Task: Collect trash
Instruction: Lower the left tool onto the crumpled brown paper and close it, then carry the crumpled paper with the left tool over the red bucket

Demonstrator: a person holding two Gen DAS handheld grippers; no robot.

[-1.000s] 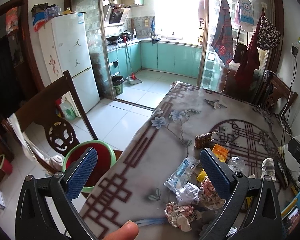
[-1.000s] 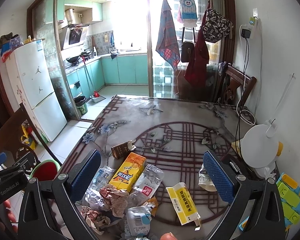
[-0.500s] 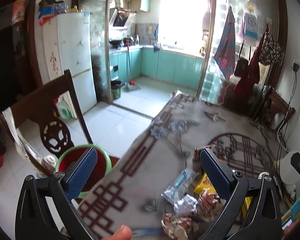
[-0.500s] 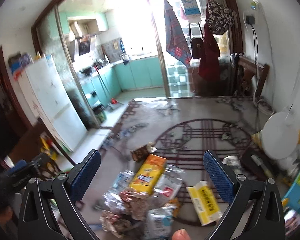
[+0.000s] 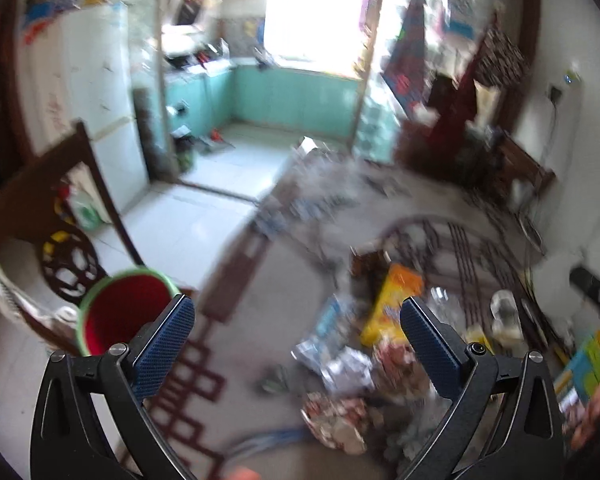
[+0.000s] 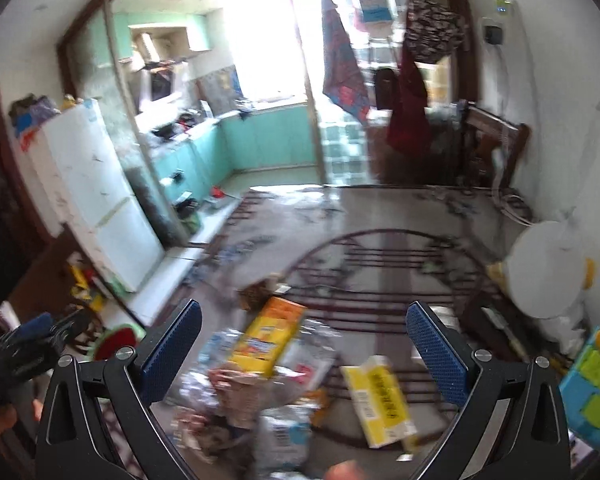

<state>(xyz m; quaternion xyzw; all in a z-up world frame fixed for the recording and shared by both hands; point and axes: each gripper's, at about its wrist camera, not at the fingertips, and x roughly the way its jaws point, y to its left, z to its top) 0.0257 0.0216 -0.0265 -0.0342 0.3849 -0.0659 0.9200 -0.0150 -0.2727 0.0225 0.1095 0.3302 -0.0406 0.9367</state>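
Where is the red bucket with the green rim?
The red bucket stands on the floor off the table's left edge, beside the wooden chair, low left in the left wrist view. In the right wrist view it peeks out at lower left.

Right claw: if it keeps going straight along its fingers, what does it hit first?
Probably the table, just beyond the orange carton; the right claw is open and empty. Blur leaves depth uncertain.

Black triangular-framed left tongs (image 5: 296, 330) and right tongs (image 6: 303, 336), blue dimpled pads (image 5: 165, 344), silver screws.
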